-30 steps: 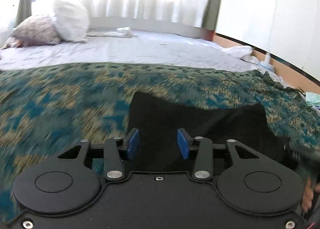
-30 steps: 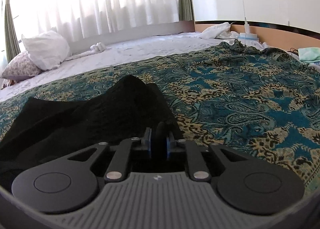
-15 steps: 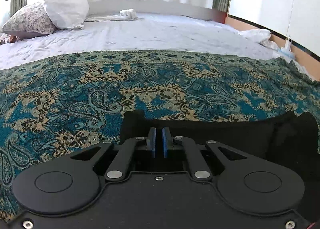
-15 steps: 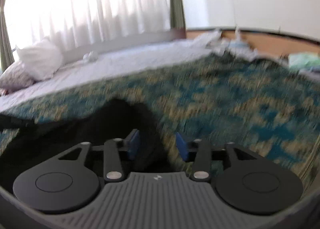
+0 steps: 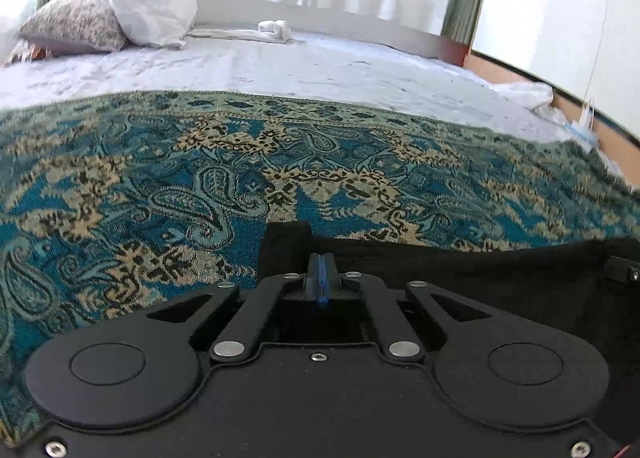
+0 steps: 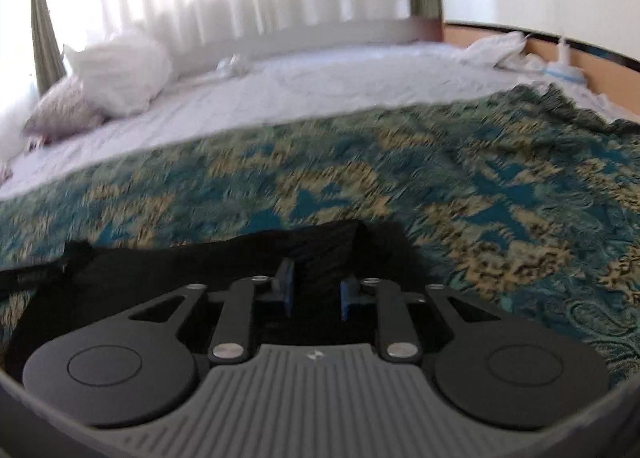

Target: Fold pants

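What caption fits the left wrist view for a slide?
Left gripper shut on the black pants edge, lying on a teal paisley bedspread.

Two pillows, one black pants, one patterned blanket, two hand-held grippers.

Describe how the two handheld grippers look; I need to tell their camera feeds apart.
Both are matte black, with two round discs, silver pivot bolts and slim linkage arms that carry blue pads. The left gripper has a smooth black deck with small screws at its corners. The right gripper has a grey ribbed deck with a small white mark. No cables, hands or sleeves show.
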Demonstrator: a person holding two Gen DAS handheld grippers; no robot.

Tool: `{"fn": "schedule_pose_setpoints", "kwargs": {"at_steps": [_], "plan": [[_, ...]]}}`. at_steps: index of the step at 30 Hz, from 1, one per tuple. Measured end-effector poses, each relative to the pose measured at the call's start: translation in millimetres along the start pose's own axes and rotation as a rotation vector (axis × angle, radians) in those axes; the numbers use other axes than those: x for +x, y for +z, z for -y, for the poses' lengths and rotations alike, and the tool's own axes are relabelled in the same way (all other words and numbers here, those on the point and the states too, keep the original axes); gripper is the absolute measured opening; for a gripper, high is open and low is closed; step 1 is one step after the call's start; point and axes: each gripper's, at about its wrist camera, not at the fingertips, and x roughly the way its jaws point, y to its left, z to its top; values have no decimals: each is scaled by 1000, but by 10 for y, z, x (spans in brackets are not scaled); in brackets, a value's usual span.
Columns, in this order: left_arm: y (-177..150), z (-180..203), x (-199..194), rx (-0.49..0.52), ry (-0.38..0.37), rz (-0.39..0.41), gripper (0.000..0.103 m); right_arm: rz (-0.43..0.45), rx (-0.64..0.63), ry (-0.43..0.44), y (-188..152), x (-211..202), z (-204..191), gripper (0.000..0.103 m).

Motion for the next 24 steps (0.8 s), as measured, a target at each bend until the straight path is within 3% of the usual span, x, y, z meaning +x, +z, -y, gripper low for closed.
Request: {"fn": "schedule_pose_setpoints", "kwargs": {"at_steps": [4,7,9,13,19,24], "plan": [[-9,-24,41,-23,-10,5,4,-20,-18,-25,-131,101,24,31],[-16,-38,48,-30,-14,7,4,-19,-7,-42,-118,112,40,54],[-20,-52,45,-39,-20,9,4,-29,29,-35,-91,95,108,61],[-24,-17,39,-22,-8,12,4,-2,31,-20,-95,-97,149,66],[-27,-3,32,-15,-2,13,4,142,-140,-82,-145,-500,-164,75],[-30,7,35,-4,6,14,4,151,-264,65,-314,-699,-514,75]]}}
